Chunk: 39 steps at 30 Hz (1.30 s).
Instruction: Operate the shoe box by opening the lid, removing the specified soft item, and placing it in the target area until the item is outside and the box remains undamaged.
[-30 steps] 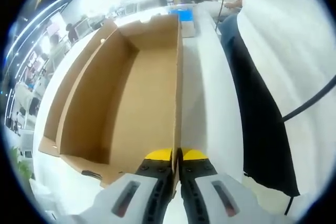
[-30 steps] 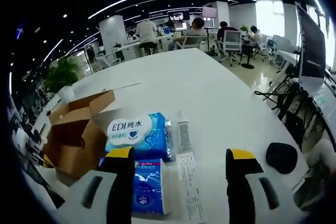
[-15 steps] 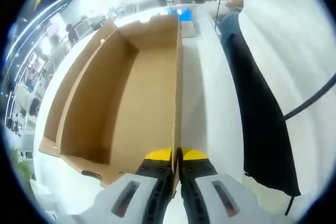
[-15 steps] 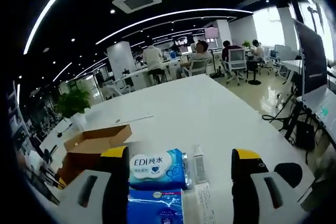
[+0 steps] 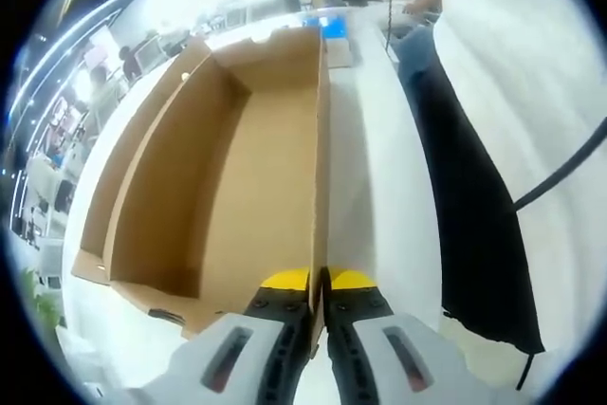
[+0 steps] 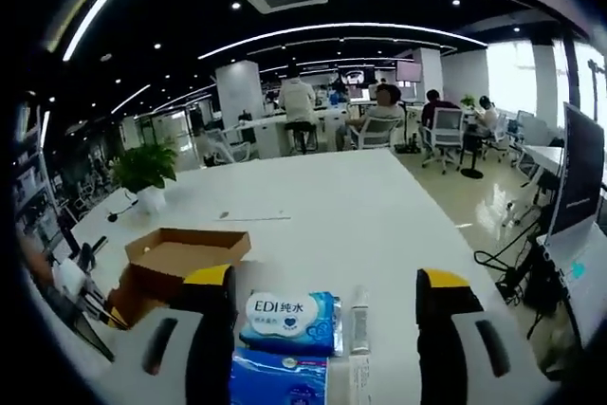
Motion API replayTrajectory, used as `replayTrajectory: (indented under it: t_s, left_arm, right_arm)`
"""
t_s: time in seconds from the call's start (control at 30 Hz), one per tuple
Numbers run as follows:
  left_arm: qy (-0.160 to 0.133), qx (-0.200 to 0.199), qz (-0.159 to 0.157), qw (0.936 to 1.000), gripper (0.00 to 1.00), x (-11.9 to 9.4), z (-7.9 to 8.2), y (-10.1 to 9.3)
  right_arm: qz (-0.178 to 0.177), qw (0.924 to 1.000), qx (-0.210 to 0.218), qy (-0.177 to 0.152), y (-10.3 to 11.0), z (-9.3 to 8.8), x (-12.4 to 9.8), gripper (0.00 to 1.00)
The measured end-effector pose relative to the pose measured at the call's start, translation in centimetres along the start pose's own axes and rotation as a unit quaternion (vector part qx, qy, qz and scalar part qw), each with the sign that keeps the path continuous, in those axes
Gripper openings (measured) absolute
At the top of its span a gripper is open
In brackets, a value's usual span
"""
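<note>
Right gripper [image 6: 323,291] lifted clear over the last second, jaws wide apart with nothing between them, wipes pack [image 6: 292,319] and blue pack [image 6: 277,375] now lying on the table [image 6: 379,206] just right of the box [image 6: 180,258]. Looks like the soft item is out and set down. Left gripper [image 5: 319,282] hasn't budged, jaws together pinching the near edge of the box's right wall. Left gripper view gives a look down into the bare box; right gripper view gives the packs and a small tube [image 6: 358,310] beside them.
</note>
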State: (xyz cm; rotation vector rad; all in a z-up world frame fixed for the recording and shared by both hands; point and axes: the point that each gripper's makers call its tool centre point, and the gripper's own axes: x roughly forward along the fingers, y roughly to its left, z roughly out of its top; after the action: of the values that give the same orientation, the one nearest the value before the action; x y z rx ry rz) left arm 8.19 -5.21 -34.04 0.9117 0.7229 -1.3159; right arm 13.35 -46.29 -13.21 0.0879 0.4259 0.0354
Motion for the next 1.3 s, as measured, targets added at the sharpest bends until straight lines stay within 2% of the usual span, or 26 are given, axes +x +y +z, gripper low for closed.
replayTrajectory:
  t_s: [0.17, 0.27, 0.3, 0.37, 0.6, 0.7, 0.77, 0.83, 0.9, 0.97, 1.07, 1.23, 1.3]
  left_arm:
    - [0.003, -0.002, -0.005, 1.0, 0.03, 0.0, 0.0, 0.0]
    - [0.002, -0.001, -0.005, 1.0, 0.03, 0.0, 0.0, 0.0]
    - [0.001, -0.002, -0.004, 1.0, 0.03, 0.0, 0.0, 0.0]
    - [0.002, -0.005, -0.004, 1.0, 0.03, 0.0, 0.0, 0.0]
    - [-0.001, -0.001, -0.001, 1.0, 0.03, 0.0, 0.1, -0.1]
    - [0.0, 0.0, -0.001, 1.0, 0.03, -0.1, 0.1, -0.1]
    - [0.0, 0.002, -0.002, 1.0, 0.03, 0.0, 0.1, -0.1]
    - [0.0, 0.003, -0.004, 1.0, 0.03, 0.0, 0.1, -0.1]
    - [0.001, 0.001, -0.008, 1.0, 0.03, 0.0, 0.1, -0.1]
    - [0.0, 0.001, -0.01, 1.0, 0.02, 0.0, 0.1, -0.1]
    - [-0.003, 0.007, -0.009, 0.9999, 0.03, 0.0, 0.1, -0.2]
    - [-0.005, 0.006, 0.001, 1.0, 0.03, -0.1, 0.2, -0.1]
    - [-0.005, 0.006, 0.001, 1.0, 0.03, 0.0, 0.2, -0.1]
  right_arm:
    - [0.024, 0.9997, -0.002, -0.006, 1.7, 0.8, 0.3, 0.73]
    - [0.022, 0.9997, -0.007, -0.007, 2.6, 1.0, 0.5, 0.62]
    - [0.032, 0.9994, -0.011, -0.011, 3.1, 1.1, 0.5, 0.59]
    - [0.036, 0.9992, -0.008, -0.014, 3.8, 1.3, 0.8, 0.62]
    - [0.034, 0.9992, -0.015, -0.017, 4.6, 1.6, 0.8, 0.56]
    - [0.029, 0.9986, -0.045, -0.001, 4.7, 1.1, 0.7, 0.51]
    - [0.045, 0.9982, -0.039, -0.012, 5.5, 1.6, 0.6, 0.52]
    - [0.064, 0.9978, -0.014, -0.011, 6.7, 1.8, 0.5, 0.55]
    - [0.098, 0.995, 0.003, -0.018, 8.4, 2.3, 0.4, 0.6]
    - [0.091, 0.9958, -0.004, -0.013, 8.6, 2.2, 0.5, 0.58]
    - [0.097, 0.9951, -0.019, -0.005, 9.6, 2.1, 0.5, 0.49]
    - [0.105, 0.9944, -0.015, -0.005, 11.1, 2.3, 0.9, 0.53]
    - [0.097, 0.9945, -0.039, -0.003, 11.3, 2.2, 1.2, 0.52]
